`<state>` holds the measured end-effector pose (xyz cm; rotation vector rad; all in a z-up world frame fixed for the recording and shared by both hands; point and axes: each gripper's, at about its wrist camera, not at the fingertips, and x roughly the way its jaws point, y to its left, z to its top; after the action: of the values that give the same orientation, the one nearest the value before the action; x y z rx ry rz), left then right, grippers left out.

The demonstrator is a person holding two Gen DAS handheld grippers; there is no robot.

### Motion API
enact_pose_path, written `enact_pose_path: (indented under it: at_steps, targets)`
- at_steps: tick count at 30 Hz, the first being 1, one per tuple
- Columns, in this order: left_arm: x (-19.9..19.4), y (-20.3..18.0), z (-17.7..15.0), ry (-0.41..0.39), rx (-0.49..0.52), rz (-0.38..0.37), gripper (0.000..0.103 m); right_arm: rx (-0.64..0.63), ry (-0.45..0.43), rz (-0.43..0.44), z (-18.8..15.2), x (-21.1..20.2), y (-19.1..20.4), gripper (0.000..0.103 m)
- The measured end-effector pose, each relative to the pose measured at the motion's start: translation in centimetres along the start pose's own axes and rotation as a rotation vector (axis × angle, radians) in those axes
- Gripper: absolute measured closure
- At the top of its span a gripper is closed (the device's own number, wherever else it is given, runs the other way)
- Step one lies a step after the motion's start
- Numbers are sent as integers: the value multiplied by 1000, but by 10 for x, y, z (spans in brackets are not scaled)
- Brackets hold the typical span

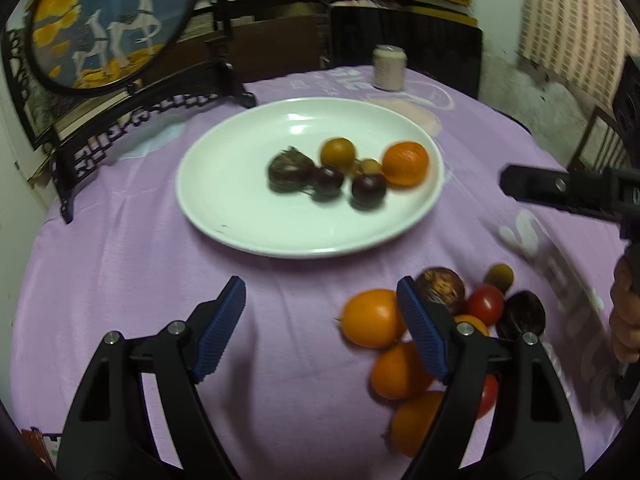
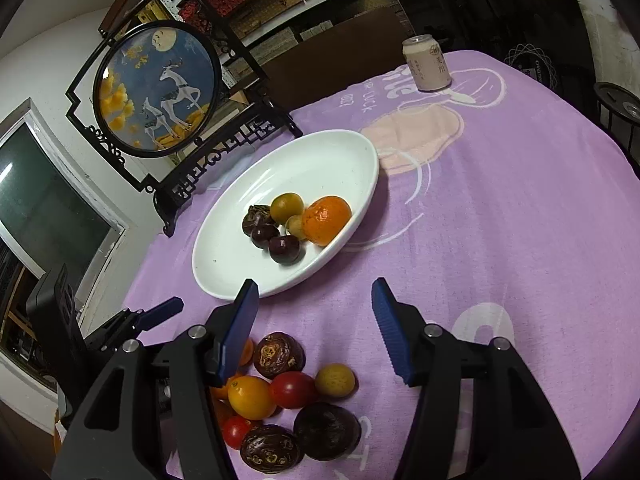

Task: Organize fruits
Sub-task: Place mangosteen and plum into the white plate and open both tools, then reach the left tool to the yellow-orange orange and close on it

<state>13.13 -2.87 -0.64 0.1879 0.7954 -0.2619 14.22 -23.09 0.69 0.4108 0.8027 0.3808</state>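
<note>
A white plate (image 1: pixel 224 208) (image 2: pixel 224 276) on the purple cloth holds several fruits: an orange tangerine (image 1: pixel 405 162) (image 2: pixel 326 219), dark plums (image 1: pixel 368 190) (image 2: pixel 284 249) and a yellow-green fruit (image 1: pixel 338 152). A loose pile lies on the cloth near both grippers: orange fruits (image 1: pixel 372 318) (image 2: pixel 251 397), red tomatoes (image 1: pixel 485 304) (image 2: pixel 293 389) and dark passion fruits (image 1: pixel 440 288) (image 2: pixel 279 354). My left gripper (image 1: pixel 322 328) is open and empty, just left of the pile. My right gripper (image 2: pixel 316 334) is open and empty, above the pile.
A framed round deer picture on a black stand (image 1: pixel 108 20) (image 2: pixel 156 88) stands left of the plate. A drink can (image 1: pixel 389 67) (image 2: pixel 426 63) stands at the far side. A dark chair back (image 1: pixel 404 48) and shelves lie beyond the table.
</note>
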Motion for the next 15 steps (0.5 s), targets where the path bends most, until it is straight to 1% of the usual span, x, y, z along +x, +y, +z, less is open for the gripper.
enact_pose_path:
  at_steps: [3,5,8,10,12,13,15]
  targets:
    - [3,-8,-3,12,33,-5,23,-1,1,-4,0,0,0,44]
    - [6,-9,-5,16,46,16,15,-1,0,-3,0,0,0,44]
    - [3,2,-3,8,23,47,13,0,0,-5,0,-1,-1,44]
    - [-3,18,-2,-10,-9,99,13,5,-1,-4,1,-2,-2,44]
    - [-14,43,-3,-26,-80,150,14,14,-7,-1,2,-3,-3,44]
    - [-18,55,-6,-25,-119,164,14,18,-11,1,2,-5,-4,44]
    - [-25,79,-15,-19,-210,153,14,21,-16,6,3,-6,-4,44]
